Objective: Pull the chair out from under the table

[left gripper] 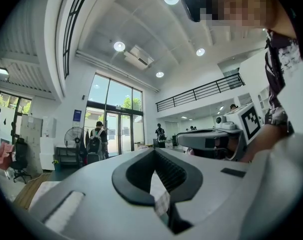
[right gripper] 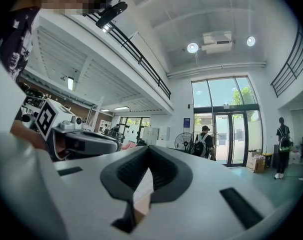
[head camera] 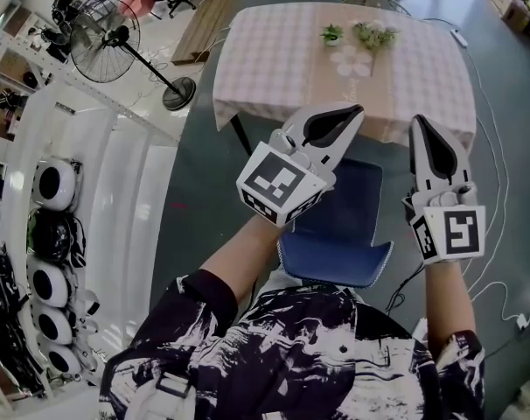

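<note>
1. At the front of the left gripper [left gripper: 154,150], we see the two jaws pressed together tip to tip with nothing caught in them. Further back, only a diamond-shaped gap is left between the dark ribbed pads [left gripper: 174,171].
2. The right gripper [right gripper: 148,148] is the same: its jaws are closed on each other and hold nothing.
3. From the head view we see both grippers held out side by side, near each other and pointing away from us toward the table [head camera: 274,59]. Each gripper view also shows the other gripper beside it.
4. The blue chair [head camera: 339,230] sits below and between the two grippers. Its far part is tucked under the table's near edge, and the rest sticks out toward us. Both grippers appear above it, and we see neither touching it.
5. The table wears a pink checked cloth. Two small plants [head camera: 332,34] [head camera: 374,35] stand just beside each other near its far edge.
6. Further out, a standing fan [head camera: 108,38] is on the floor to the left of the table. In the right gripper view we make out tall glass doors [right gripper: 231,134] with a person carrying a backpack [right gripper: 201,143] in front of them.
</note>
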A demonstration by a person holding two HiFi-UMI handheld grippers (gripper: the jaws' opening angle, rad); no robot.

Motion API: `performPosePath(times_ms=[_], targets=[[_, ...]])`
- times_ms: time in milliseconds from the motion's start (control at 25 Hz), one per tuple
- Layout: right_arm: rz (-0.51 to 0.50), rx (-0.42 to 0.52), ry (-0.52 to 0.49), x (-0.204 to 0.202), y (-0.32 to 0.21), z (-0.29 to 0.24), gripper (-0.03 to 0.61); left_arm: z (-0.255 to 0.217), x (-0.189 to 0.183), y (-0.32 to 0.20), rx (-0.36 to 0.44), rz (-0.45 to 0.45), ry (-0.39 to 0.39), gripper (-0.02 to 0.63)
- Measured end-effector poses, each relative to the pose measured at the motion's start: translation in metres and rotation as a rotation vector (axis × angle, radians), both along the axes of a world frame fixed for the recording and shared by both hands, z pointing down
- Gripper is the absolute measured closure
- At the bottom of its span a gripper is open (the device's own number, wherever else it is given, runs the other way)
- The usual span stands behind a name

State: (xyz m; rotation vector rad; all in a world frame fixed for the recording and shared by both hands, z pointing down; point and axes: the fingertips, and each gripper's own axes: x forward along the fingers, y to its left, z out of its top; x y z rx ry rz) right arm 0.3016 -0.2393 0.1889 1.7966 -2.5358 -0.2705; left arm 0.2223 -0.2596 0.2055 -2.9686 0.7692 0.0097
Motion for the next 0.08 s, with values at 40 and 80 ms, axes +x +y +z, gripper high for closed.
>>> performPosePath(times_ms=[40,80], targets=[[0.0,0.001,0.002,0.0,0.0003,-0.0002,0.572,0.0001,-0.0001,0.0002,-0.001,0.0,-0.001,0.611],[0.0,0.002,0.003,0.0,0.0007,-0.0004,0.572,0.0002,-0.0001,0.0004,-0.001,-0.001,-0.001,0.611]])
